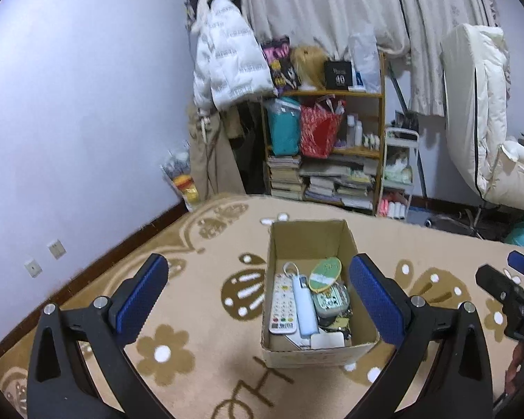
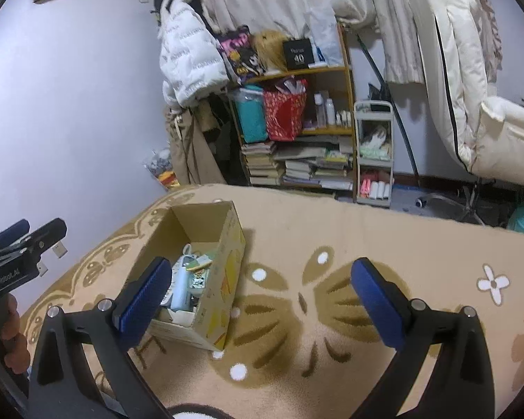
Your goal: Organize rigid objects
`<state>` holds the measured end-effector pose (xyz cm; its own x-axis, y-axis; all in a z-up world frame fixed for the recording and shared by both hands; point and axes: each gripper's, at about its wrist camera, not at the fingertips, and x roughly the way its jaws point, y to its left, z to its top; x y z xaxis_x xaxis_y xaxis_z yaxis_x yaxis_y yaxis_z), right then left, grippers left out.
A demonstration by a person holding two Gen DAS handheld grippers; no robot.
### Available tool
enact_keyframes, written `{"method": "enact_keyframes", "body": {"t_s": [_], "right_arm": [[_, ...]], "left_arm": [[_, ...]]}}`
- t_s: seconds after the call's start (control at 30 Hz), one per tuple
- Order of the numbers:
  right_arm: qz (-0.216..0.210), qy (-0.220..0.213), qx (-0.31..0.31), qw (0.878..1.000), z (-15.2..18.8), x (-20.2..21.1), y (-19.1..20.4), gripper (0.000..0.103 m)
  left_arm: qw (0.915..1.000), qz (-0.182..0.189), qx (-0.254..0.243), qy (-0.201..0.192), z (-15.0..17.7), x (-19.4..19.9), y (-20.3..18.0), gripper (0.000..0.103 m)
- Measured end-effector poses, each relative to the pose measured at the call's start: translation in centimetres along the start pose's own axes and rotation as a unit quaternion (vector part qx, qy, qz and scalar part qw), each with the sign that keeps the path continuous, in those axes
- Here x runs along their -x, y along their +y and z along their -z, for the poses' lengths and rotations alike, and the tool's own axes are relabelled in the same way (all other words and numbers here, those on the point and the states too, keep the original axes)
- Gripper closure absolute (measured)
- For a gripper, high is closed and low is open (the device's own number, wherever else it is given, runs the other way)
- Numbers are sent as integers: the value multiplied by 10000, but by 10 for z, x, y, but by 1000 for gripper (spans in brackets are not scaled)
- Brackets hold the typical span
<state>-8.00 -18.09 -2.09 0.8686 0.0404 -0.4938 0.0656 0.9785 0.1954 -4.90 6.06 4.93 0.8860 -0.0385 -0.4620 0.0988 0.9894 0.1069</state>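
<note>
An open cardboard box (image 1: 346, 352) stands on a beige patterned blanket (image 1: 199, 317). Inside lie a white remote control (image 1: 282, 305), a pale blue oblong device (image 1: 304, 305), a green oval tin (image 1: 325, 273) and other small items. My left gripper (image 1: 262, 298) hovers above and in front of the box, open, with nothing between its blue pads. My right gripper (image 2: 262, 298) is open and holds nothing, over the blanket to the right of the box (image 2: 223, 276). Each gripper shows at the edge of the other's view: the right gripper (image 1: 517, 272), the left gripper (image 2: 24, 241).
A wooden shelf (image 1: 332, 94) with books, bags and bottles stands behind the bed. A white puffer jacket (image 1: 227, 66) hangs to its left. A small white cart (image 1: 400, 171) and a cream padded chair (image 1: 478, 111) stand on the right. A hand (image 2: 14, 331) holds the left gripper's handle.
</note>
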Motion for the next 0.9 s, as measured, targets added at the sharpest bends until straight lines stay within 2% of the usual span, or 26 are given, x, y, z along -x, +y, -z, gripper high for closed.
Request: {"method": "enact_keyframes", "body": {"t_s": [0.2,0.37,0.7,0.83,0.9], "right_arm": [[17,-39,190,9998,11,9,5,0],[116,-2,24,9999,21,9,-8,0],[310,71,-394,9987,39,3,-35,0],[299,100,-295,9991,38,1,-32,0],[305,107,-257,9991,38,0,-30,0]], "left_arm": [[10000,-6,-22,-47,9,14,0,0],[9998,8,-221,-3,17,15,-8,0],[9989,287,-105,342,31,5,-10,0],[9991,178,-213,334,35,3,-10,0],[9989,240,-224,326,35,2,-11,0]]}}
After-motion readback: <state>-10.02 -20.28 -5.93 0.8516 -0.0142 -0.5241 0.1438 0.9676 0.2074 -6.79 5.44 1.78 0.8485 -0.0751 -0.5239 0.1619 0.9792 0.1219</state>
